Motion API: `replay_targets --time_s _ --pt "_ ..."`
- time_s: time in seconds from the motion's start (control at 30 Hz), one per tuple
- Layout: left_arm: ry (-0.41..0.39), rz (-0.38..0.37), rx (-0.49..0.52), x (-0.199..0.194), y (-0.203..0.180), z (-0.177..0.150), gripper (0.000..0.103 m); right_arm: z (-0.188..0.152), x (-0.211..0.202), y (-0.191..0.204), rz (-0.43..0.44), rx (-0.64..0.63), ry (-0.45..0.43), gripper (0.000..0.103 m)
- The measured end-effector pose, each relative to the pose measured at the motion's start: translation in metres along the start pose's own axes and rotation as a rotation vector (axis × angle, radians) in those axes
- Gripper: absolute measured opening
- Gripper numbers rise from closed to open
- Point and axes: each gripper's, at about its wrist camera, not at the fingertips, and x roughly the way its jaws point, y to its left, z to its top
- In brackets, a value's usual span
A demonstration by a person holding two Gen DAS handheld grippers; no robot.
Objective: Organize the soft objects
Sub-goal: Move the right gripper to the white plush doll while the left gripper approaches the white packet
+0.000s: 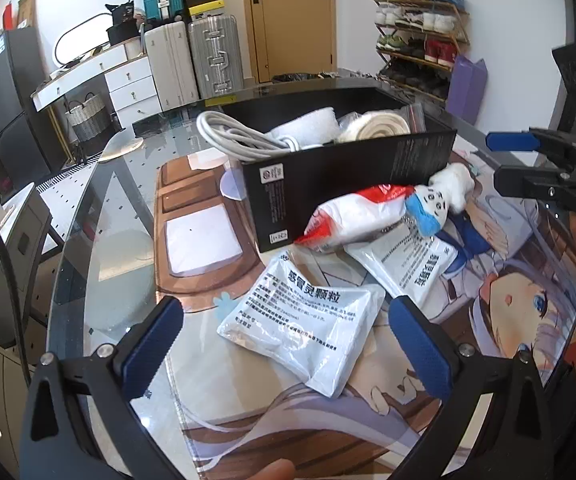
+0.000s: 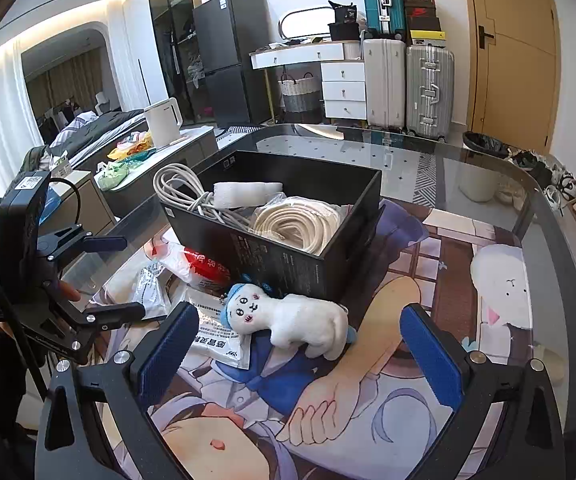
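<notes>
left wrist view: left gripper (image 1: 284, 344) jaws spread wide, nothing between them, hovering over a white sachet (image 1: 304, 330) of granules lying flat on the printed mat (image 1: 508, 280). film looks glossy and crinkled, contents loose; judged light, floppy, slippery. best taken across one short edge or pinched mid-body so it does not fold out. a second sachet (image 1: 412, 264) lies just beyond, partly under a red-and-white bag (image 1: 352, 216) resting against the black box (image 1: 352, 172). box is stiff card, already holding a coiled grey cable (image 1: 240, 138), a foam roll (image 1: 308, 124) and cream rope (image 1: 376, 126).

right wrist view: right gripper (image 2: 300, 352) also wide open, empty, blue ribbed pads (image 2: 170, 350) flanking a small plush toy (image 2: 288, 316) lying on its side just beside the box wall. pile is fuzzy, body squashy and light; judged forgiving, grip round the torso.
</notes>
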Motion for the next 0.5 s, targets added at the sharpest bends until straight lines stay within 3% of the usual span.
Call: replay_targets --time_s 0.5 --pt "0.054 0.022 0.046 0.012 -0.004 0.005 0.103 -0.008 0.018 -0.004 -0.027 0.010 0.069 0.102"
